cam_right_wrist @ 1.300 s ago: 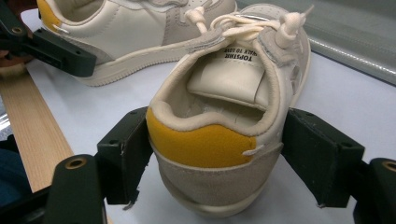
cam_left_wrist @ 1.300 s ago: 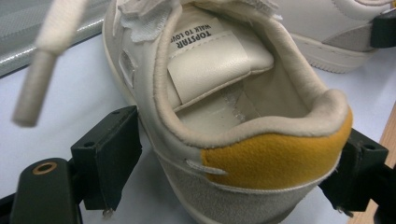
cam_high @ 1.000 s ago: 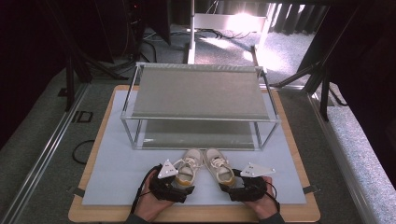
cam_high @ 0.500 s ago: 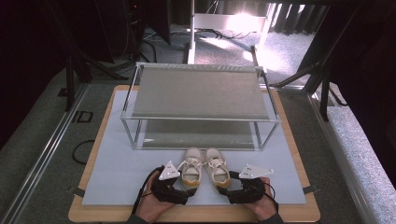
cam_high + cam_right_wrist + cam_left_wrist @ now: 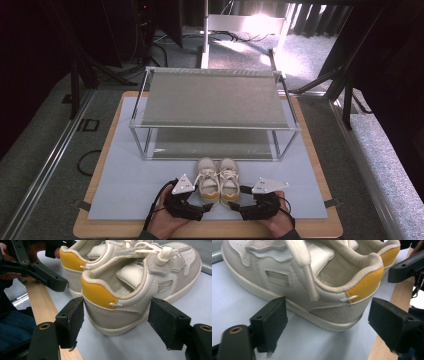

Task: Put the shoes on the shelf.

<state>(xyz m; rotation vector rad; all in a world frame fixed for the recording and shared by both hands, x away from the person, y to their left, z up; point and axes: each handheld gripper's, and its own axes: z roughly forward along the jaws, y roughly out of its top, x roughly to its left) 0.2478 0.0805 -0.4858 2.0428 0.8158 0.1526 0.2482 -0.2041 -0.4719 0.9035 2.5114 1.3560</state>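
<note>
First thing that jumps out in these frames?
A pair of small cream shoes with yellow heels stands side by side at the near edge of the pale mat, toes toward the two-tier rack behind. The left gripper and right gripper flank the heels, jaws just closing around them, not yet pressing.

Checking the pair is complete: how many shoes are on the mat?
2. The left shoe and the right shoe stand side by side before the rack, heels toward the person.

Grey carpet floor [image 5: 45,150] surrounds the table [image 5: 210,231]; bright light [image 5: 260,22] glares behind.
</note>
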